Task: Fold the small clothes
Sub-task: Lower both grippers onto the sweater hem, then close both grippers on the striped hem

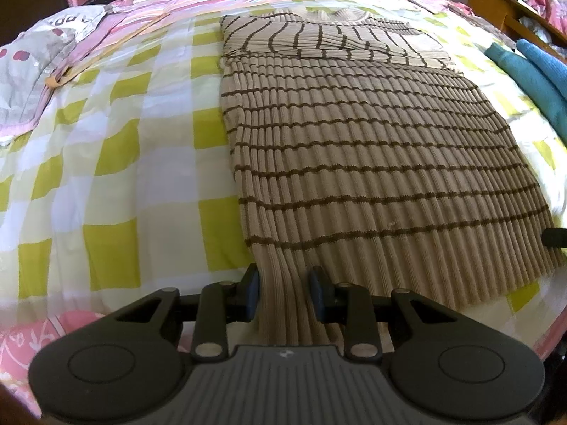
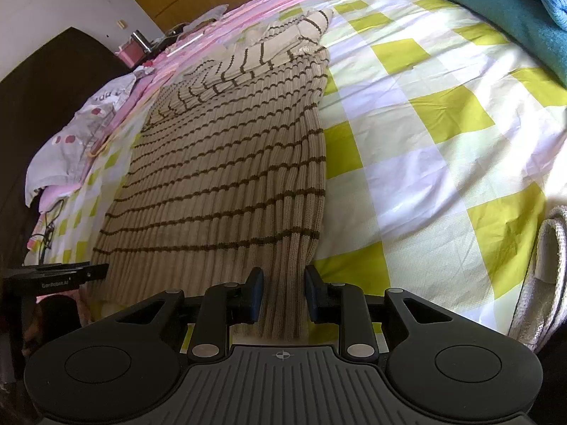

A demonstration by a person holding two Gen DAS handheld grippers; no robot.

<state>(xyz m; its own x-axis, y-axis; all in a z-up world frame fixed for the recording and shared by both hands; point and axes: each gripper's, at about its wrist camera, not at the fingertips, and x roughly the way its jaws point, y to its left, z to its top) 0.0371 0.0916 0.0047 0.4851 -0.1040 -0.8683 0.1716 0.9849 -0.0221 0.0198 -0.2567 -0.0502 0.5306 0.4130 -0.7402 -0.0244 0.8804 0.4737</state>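
Left wrist view: my left gripper pinches one striped sweater's hem; my right gripper likewise; two teal garments on the bed.

ribbed knit sweater, smooth cotton bedsheet

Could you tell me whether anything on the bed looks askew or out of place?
Nothing stands out: the striped sweater lies flat on the checked bedspread, sleeves folded across its top.
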